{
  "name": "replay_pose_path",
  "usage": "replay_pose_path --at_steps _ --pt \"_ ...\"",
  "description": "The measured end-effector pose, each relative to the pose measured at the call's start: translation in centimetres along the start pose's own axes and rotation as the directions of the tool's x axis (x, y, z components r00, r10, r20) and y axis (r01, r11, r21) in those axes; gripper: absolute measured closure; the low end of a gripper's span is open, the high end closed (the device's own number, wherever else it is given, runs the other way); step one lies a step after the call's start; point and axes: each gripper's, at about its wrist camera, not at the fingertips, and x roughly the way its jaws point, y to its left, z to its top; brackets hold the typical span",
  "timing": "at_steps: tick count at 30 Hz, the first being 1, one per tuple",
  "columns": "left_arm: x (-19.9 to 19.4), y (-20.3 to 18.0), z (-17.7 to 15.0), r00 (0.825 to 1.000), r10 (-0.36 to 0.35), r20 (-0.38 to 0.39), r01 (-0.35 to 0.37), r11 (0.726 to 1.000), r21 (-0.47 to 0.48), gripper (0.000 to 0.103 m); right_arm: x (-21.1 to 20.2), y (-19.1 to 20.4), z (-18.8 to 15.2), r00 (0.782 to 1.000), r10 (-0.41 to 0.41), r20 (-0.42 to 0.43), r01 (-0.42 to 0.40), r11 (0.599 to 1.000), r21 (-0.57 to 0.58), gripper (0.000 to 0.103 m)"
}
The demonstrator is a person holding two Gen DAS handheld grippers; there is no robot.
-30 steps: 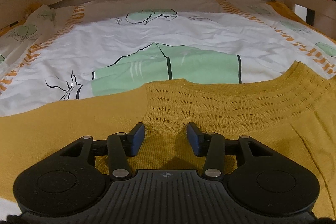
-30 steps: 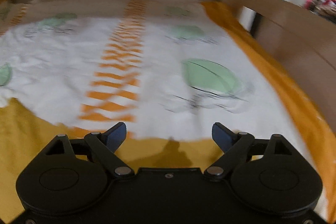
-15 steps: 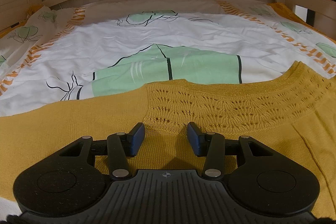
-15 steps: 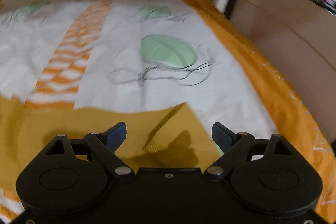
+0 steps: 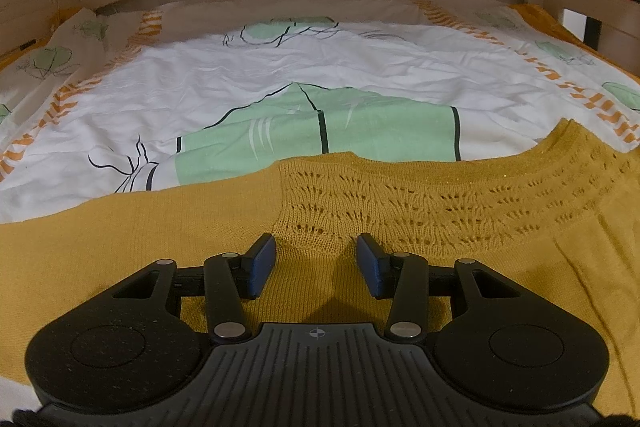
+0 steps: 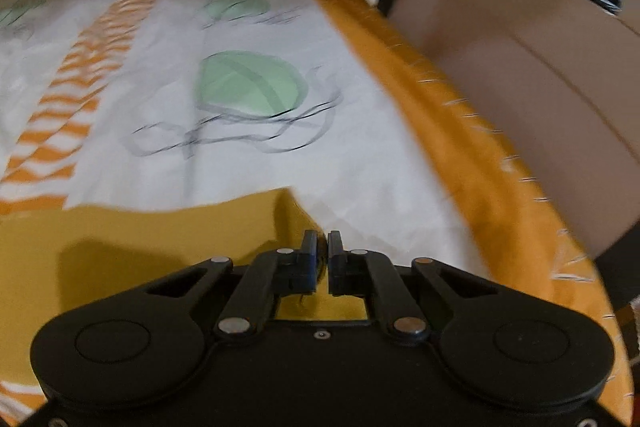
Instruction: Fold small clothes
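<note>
Sweater [image 5: 420, 211] spread flat on the bed [image 5: 280, 87], lace neckline up; no fold made yet, by the look of it. Left gripper [image 5: 316, 261] half open, low over the knit just below the neckline, gripping nothing. Right gripper [image 6: 322, 253] pinched shut at the sweater's corner, apparently on its edge. Folding all still ahead.

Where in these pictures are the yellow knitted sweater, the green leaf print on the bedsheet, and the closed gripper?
yellow knitted sweater [image 5: 440, 203]: left wrist view, on its lacy knit yoke.
green leaf print [image 6: 248, 87]: right wrist view, middle of the leaf.
right gripper [image 6: 322, 247]: right wrist view, between its closed fingertips, at the sweater's corner.
</note>
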Motion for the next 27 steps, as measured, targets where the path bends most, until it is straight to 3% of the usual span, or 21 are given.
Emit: replay_pose_path --at_steps 3,6,10,16,20,23,26,27 --pt "-0.6 0.0 1.2 0.998 -0.015 -0.054 0.013 0.999 -0.045 0.061 -0.2 -1.8 0.5 1.000 -0.024 0.012 0.024 0.999 0.033 0.095" --pt "-1.8 -1.2 2.6 0.994 -0.077 -0.082 0.070 0.994 -0.082 0.061 -0.4 -3.1 0.7 0.999 -0.044 0.032 0.042 0.998 0.048 0.096" --pt "-4.0 -6.0 4.8 0.987 -0.156 -0.046 0.156 0.988 0.002 0.061 -0.7 -4.5 1.1 0.996 -0.068 0.050 0.065 0.996 0.056 0.096" --pt "-4.8 -14.5 6.4 0.943 -0.329 -0.054 0.333 0.939 0.088 0.060 -0.4 -6.1 3.0 0.990 -0.126 0.064 0.123 0.992 0.037 0.096" --pt "-2.6 -18.1 6.0 0.945 -0.315 -0.085 0.322 0.943 0.081 0.060 0.5 -7.6 3.2 0.984 -0.176 0.037 0.174 0.983 0.059 0.100" --pt "0.2 -18.9 6.1 0.955 -0.263 -0.138 0.269 0.963 0.024 0.060 1.0 -8.9 2.6 0.985 -0.175 0.006 0.174 0.981 0.080 0.100" --pt "2.7 -18.7 5.4 0.947 -0.235 -0.217 0.236 0.971 -0.021 0.059 0.9 -10.2 1.6 0.999 -0.035 0.015 0.032 0.984 0.177 0.096" --pt "2.7 -18.5 5.1 0.951 -0.241 -0.193 0.241 0.970 -0.026 0.059 0.9 -10.5 1.2 1.000 0.021 0.022 -0.025 0.977 0.210 0.092"
